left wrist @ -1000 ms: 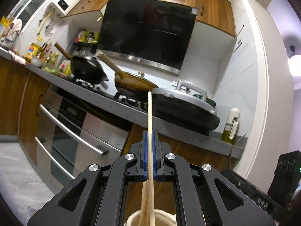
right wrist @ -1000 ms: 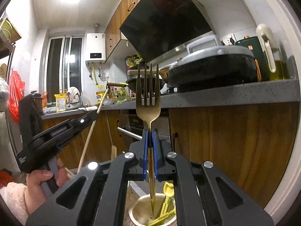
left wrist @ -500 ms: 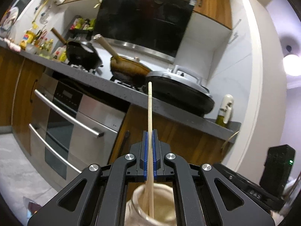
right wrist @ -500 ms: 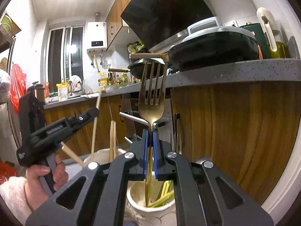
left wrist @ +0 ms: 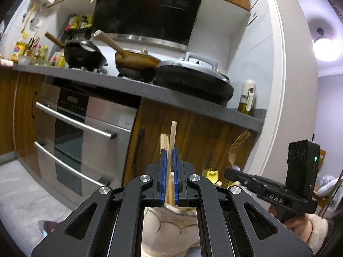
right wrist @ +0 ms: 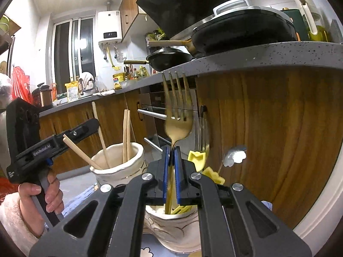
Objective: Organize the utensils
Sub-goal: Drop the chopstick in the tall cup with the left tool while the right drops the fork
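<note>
My left gripper (left wrist: 168, 152) has its jaws slightly parted around a wooden chopstick (left wrist: 172, 132) that stands loose in a cream ceramic jar (left wrist: 169, 222) below, beside other chopsticks (left wrist: 164, 141). My right gripper (right wrist: 171, 150) has its jaws slightly parted around a gold fork (right wrist: 177, 115), whose handle reaches down into a second cream jar (right wrist: 171, 224) holding yellow utensils (right wrist: 196, 157). In the right wrist view the left gripper (right wrist: 90, 126) sits over the chopstick jar (right wrist: 118, 165). In the left wrist view the fork (left wrist: 236, 147) and the right gripper (left wrist: 230, 174) show at the right.
A grey countertop (left wrist: 150, 90) with pans (left wrist: 85, 57) and a lidded black pan (left wrist: 193, 79) runs above. An oven (left wrist: 75, 128) with steel handles and wooden cabinet doors (right wrist: 268, 128) stand close behind the jars. A silver spoon (right wrist: 233, 156) leans by the fork jar.
Both grippers have lowered toward the jars. The chopstick and the fork have dropped further into their jars, and both pairs of jaws have parted a little.
</note>
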`<state>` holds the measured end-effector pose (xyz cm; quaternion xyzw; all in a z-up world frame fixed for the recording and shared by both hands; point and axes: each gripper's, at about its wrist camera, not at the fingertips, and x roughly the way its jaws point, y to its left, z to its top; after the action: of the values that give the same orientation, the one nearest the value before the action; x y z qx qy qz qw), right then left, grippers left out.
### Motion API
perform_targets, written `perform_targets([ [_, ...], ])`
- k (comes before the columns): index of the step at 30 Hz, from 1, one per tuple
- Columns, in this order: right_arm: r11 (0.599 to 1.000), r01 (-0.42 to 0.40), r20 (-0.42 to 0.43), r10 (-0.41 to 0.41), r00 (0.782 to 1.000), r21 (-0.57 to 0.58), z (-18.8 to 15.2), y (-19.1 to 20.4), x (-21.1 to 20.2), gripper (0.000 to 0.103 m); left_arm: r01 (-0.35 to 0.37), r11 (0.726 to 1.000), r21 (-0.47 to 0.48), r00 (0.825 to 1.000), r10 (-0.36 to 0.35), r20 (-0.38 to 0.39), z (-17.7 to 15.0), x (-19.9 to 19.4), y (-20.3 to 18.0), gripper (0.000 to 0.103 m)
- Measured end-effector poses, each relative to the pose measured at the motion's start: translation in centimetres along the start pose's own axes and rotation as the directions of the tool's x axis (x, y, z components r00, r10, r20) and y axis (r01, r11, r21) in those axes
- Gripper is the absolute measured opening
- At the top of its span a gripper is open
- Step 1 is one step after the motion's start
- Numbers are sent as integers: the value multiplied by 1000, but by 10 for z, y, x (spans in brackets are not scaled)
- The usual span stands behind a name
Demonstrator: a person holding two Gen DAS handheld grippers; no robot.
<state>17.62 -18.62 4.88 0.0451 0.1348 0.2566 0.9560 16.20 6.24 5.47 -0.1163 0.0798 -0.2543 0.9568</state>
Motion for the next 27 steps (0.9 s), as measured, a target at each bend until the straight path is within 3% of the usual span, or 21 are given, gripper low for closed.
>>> perform_targets([
  [10, 999, 30, 2, -30, 1000, 21, 1, -9, 3, 7, -18, 1000, -20, 1000, 18, 12, -1, -2, 3, 36],
  [21, 995, 68, -13, -67, 998, 70, -3, -23, 4, 9, -47, 999, -22, 999, 47, -3, -1, -1, 5, 38],
  [24, 997, 42, -13, -41, 999, 71, -1, -20, 3, 24, -54, 998, -11, 999, 54, -6, 0, -1, 3, 42],
  [26, 997, 46, -4, -46, 999, 69, 0, -15, 0, 49, -79, 997, -1, 997, 79, -5, 3, -1, 0, 48],
  [27, 996, 47, 4, -48, 999, 69, 0, -14, -3, 51, -84, 996, -2, 996, 84, -5, 4, -2, 0, 50],
])
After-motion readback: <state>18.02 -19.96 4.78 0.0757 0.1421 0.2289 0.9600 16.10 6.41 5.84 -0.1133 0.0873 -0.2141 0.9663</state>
